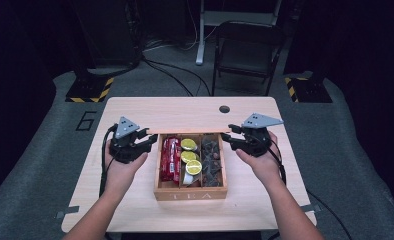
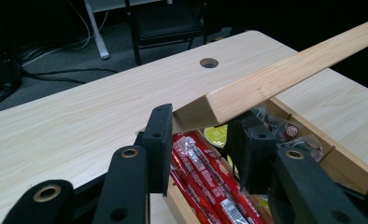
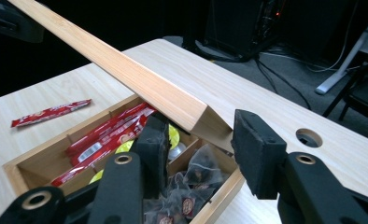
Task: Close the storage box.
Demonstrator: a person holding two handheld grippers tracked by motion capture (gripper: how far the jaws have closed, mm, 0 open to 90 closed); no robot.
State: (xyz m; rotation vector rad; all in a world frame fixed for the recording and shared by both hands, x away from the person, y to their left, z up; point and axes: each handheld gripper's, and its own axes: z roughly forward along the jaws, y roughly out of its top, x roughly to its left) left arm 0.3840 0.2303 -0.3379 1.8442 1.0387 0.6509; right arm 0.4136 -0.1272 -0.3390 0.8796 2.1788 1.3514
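The lid of the tea box spans crosswise between both hands: left tongs and right tongs each clasp one end.

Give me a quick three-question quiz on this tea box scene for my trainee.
1. Multiple choice: what do the left gripper and the right gripper both hold? A) a red packet B) the wooden lid C) a tea bag
2. True or false: the box has four compartments.
3. Fill in: in the high view, the red packets lie in the box's ___ compartment.
Key: 1 B; 2 false; 3 left.
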